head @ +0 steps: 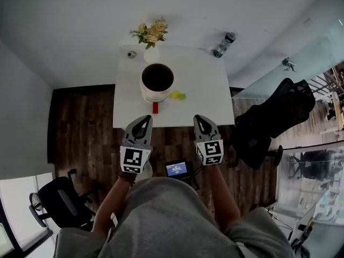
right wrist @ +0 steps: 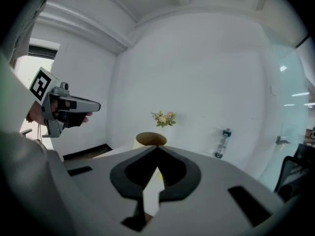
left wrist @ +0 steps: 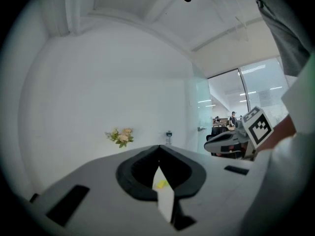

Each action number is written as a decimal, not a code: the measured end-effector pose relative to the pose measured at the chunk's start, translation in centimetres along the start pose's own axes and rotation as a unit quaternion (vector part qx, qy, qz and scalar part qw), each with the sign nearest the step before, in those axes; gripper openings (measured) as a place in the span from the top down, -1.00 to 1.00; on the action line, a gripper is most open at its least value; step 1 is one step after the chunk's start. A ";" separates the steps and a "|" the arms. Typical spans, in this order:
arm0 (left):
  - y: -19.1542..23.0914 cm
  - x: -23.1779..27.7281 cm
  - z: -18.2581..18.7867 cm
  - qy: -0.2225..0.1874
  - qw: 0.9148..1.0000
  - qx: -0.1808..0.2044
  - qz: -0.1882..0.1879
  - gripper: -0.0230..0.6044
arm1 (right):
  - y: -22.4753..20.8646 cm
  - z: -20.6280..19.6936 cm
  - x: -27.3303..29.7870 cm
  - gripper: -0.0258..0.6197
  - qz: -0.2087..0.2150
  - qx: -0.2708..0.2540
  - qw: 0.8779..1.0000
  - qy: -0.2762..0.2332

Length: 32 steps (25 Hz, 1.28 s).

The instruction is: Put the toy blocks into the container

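A white table [head: 209, 85] stands against a plain wall, on dark wood floor. My left tool [head: 143, 120] and right tool [head: 200, 119] hang at its near edge, both pressed together and empty, so I judge no pick has begun. The red block [head: 155, 107] lies just ahead of the left tool and the yellow-green block [head: 178, 95] ahead between the two, both beside the container [head: 157, 82].

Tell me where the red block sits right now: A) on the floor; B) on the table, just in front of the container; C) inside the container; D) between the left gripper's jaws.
B: the head view shows the red block lying on the white table just in front of the container, outside it.
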<state>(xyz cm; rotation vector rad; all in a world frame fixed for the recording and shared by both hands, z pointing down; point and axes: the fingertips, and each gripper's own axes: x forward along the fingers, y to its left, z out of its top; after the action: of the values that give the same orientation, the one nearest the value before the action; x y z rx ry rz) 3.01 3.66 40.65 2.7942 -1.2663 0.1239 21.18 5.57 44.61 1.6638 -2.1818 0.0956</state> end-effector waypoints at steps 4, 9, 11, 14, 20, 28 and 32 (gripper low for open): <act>3.2 1.3 -0.6 0.003 1.000 -0.006 -0.003 0.91 | -0.9 0.1 3.9 0.91 -0.019 0.000 1.000 0.018; 5.0 2.3 -1.6 0.017 1.000 -0.010 -0.007 0.91 | -2.4 -0.9 7.2 0.91 -0.021 0.000 0.999 0.044; 5.6 2.5 -1.7 0.022 1.000 -0.007 -0.006 0.91 | -3.0 -1.9 8.6 0.91 -0.016 -0.002 0.998 0.056; 6.4 2.8 -2.1 0.030 1.000 -0.005 0.000 0.91 | -4.0 -4.1 10.8 0.91 -0.010 0.005 0.997 0.077; 8.0 4.0 -3.8 0.057 0.998 -0.004 0.019 0.91 | -5.9 -9.4 15.4 0.84 -0.003 0.032 0.992 0.126; 9.4 6.0 -5.2 0.085 0.995 -0.007 0.045 0.91 | -6.3 -16.1 20.1 0.54 0.034 0.046 0.978 0.203; 9.2 6.9 -6.4 0.099 0.994 -0.009 0.049 0.91 | -6.3 -19.1 21.7 0.35 0.050 0.062 0.968 0.239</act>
<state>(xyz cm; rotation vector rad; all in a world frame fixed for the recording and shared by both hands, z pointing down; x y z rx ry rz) 0.37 -6.92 48.01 2.6263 -1.3477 0.3841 27.49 -10.63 68.60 1.4071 -1.9134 0.6082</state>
